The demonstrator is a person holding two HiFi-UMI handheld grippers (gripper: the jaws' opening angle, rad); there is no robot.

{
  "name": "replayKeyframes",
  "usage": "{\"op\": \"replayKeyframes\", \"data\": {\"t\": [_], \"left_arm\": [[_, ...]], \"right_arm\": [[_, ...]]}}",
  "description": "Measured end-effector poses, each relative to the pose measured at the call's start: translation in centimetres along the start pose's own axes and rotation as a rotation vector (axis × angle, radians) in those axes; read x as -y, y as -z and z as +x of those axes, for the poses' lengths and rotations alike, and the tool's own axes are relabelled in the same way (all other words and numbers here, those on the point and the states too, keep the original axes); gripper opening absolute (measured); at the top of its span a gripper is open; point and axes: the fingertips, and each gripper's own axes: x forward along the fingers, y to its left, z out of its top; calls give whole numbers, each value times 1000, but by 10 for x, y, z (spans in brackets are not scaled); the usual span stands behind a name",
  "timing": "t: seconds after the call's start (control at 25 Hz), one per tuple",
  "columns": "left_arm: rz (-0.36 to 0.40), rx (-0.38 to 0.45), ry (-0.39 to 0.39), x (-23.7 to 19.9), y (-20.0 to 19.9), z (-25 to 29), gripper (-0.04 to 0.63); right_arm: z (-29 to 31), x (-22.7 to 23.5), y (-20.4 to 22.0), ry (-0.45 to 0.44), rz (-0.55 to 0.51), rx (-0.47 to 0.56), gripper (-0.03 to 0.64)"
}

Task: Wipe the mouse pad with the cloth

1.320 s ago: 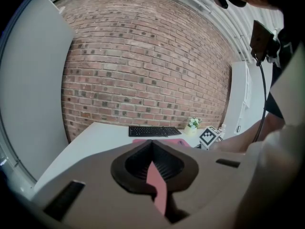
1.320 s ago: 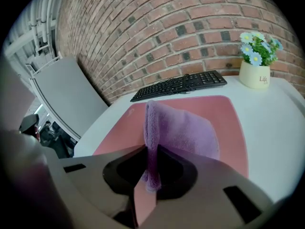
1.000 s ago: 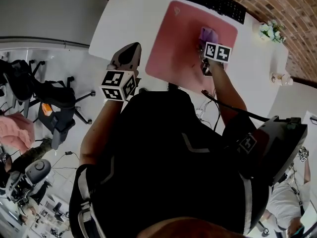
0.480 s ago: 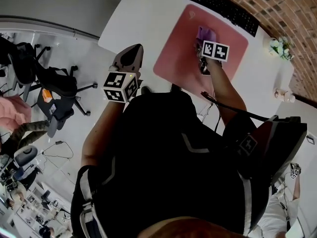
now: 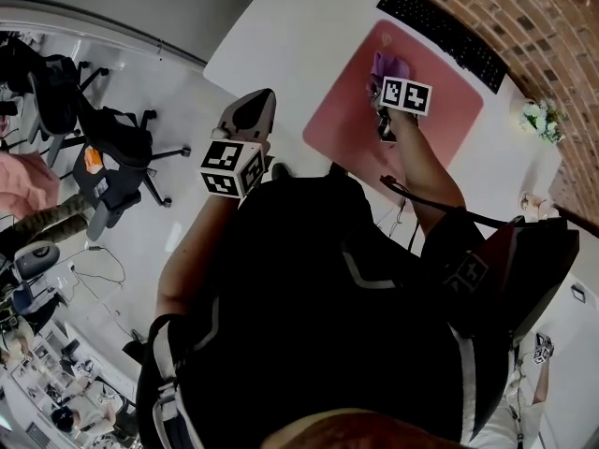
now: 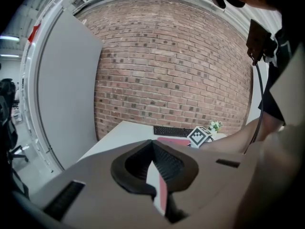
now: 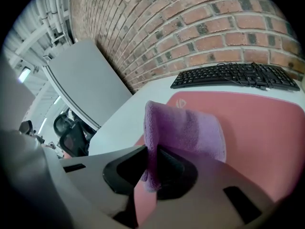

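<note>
Right tongs (image 7: 151,157) on fuzzy purple cloth (image 7: 187,128)

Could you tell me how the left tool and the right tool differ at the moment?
The left tool is shut on nothing; the right tool is shut on the cloth. The left tool is off the mouse pad, near the desk edge; the right tool is over it. Both carry marker cubes.

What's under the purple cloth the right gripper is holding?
The pink rectangular mouse pad lies under the purple cloth clamped in the right gripper. The patch directly beneath the cloth is covered, so contact can't be confirmed.
</note>
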Motion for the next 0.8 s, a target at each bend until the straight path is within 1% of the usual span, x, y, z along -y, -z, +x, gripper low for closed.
{"op": "replayKeyframes", "data": {"t": [0.48, 0.64, 0.8], "left_arm": [[-16, 5, -44, -11, 6, -17, 3], [-20, 7, -54, -15, 7, -24, 3], [1, -4, -32, -14, 8, -26, 3]], "right_arm": [[38, -43, -17, -50, -25, -21, 55], [46, -65, -27, -101, -17, -5, 55], [42, -90, -39, -178, -13, 49, 55]]}}
